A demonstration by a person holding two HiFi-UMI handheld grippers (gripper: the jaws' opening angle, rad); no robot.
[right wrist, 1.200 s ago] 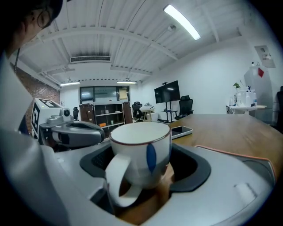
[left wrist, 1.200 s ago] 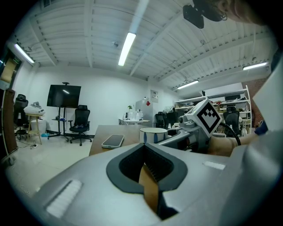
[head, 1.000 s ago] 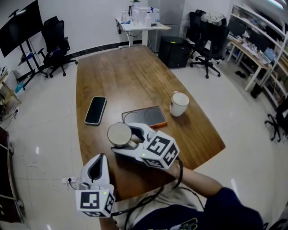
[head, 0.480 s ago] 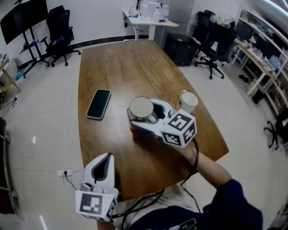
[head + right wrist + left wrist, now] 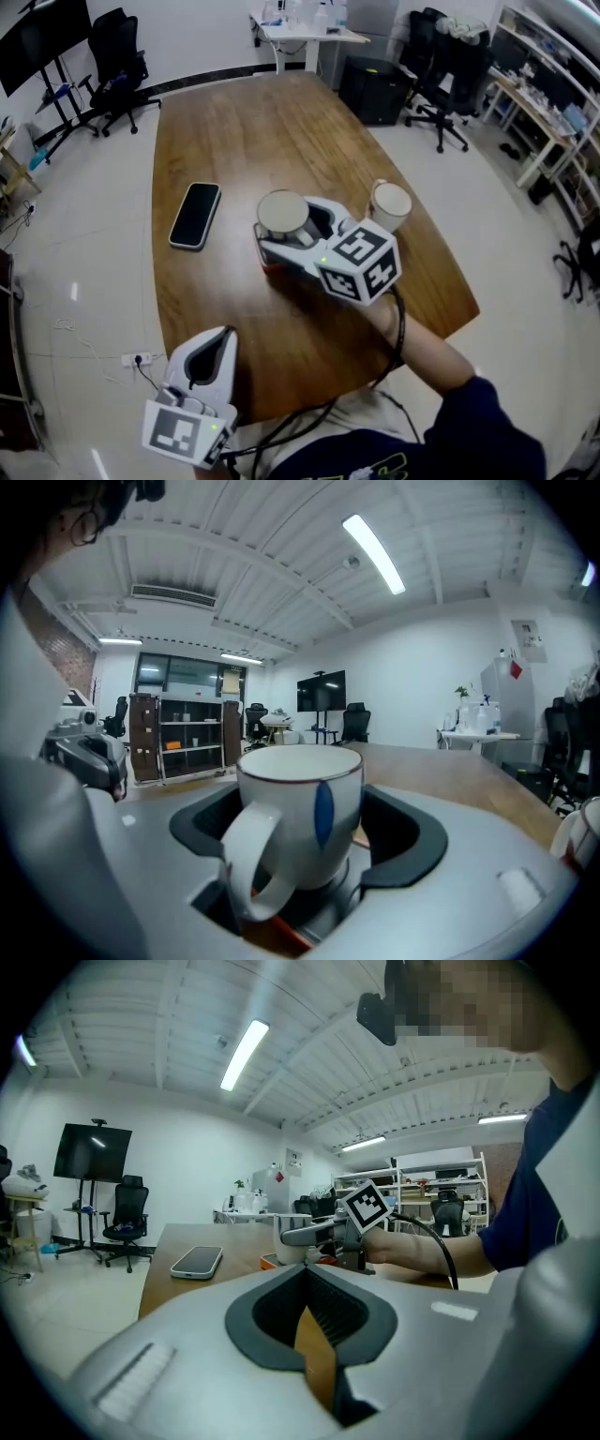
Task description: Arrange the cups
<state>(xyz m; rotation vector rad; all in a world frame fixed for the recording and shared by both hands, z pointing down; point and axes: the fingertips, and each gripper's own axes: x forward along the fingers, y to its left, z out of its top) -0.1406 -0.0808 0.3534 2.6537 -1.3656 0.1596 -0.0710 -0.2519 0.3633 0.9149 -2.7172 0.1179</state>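
Observation:
A white cup (image 5: 281,212) with a blue mark and a dark rim line sits between the jaws of my right gripper (image 5: 287,227), which is shut on its sides. In the right gripper view the cup (image 5: 302,799) is upright, its handle turned towards the camera. It is over an orange-cased device (image 5: 269,269) that is mostly hidden beneath it. A second white cup (image 5: 390,205) stands on the wooden table (image 5: 244,141) just to the right. My left gripper (image 5: 210,341) hangs at the table's near edge, shut and empty.
A black phone (image 5: 194,215) lies on the table left of the held cup. The table's right edge runs close behind the second cup. Office chairs, desks and shelves stand around the room, away from the table.
My right gripper has carried the cup to the right, from beside the orange-cased device to over it, nearer the second cup. The left gripper has hardly moved.

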